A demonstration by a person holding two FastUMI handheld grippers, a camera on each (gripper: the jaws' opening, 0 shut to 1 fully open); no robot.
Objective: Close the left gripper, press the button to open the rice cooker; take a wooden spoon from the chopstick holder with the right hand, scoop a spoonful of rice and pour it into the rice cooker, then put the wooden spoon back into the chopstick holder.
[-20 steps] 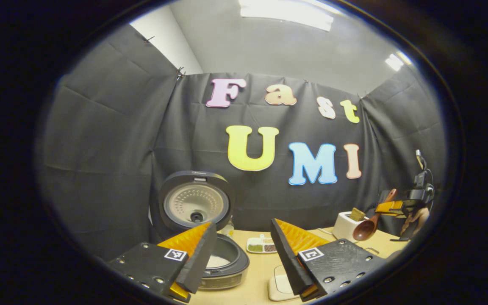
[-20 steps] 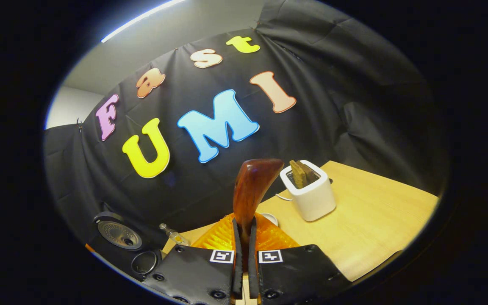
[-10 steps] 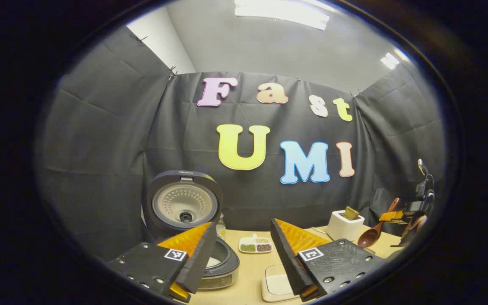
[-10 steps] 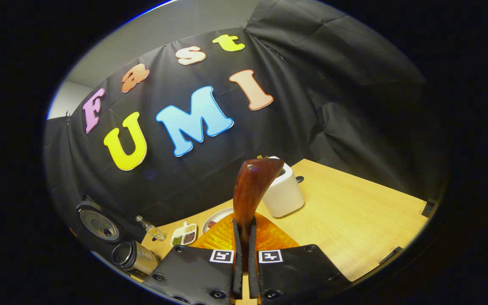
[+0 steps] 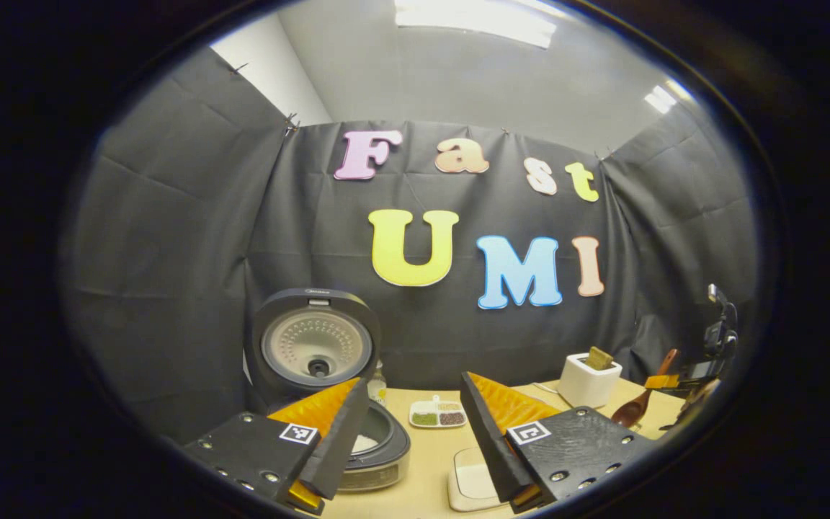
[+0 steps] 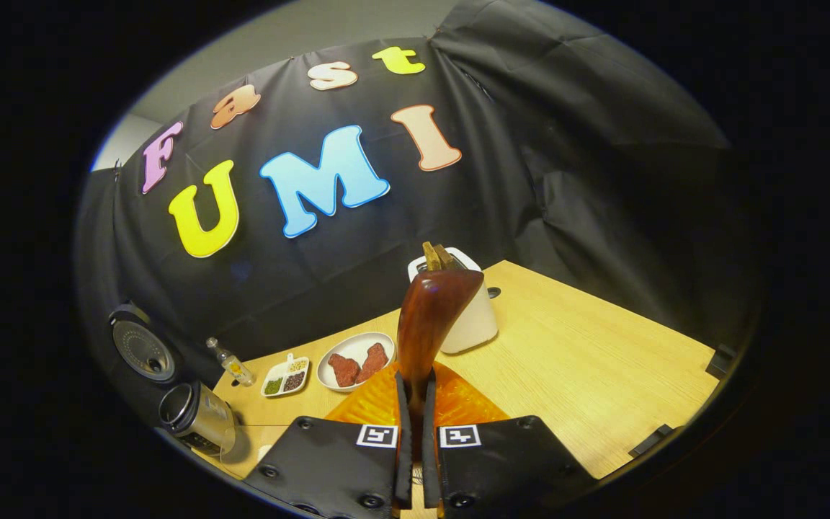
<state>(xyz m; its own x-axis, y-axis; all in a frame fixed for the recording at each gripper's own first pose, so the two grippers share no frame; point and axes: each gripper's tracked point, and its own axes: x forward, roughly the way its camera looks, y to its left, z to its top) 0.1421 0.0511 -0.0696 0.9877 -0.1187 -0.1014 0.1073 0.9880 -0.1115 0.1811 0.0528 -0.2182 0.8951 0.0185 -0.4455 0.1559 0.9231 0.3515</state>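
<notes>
Above the pale wooden table (image 6: 588, 375), the right gripper (image 6: 415, 404) clamps the smooth, glossy wooden spoon (image 6: 426, 324) by its handle, the rounded bowl pointing up. The left gripper (image 5: 408, 418) stands wide apart, holding nothing, near the round rice cooker (image 5: 357, 440) with its lid raised.

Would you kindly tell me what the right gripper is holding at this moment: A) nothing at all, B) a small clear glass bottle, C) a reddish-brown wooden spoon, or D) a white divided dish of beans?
C: in the right gripper view, the right gripper has both fingers pressed on the handle of the reddish-brown wooden spoon, whose bowl rises above them.
</notes>
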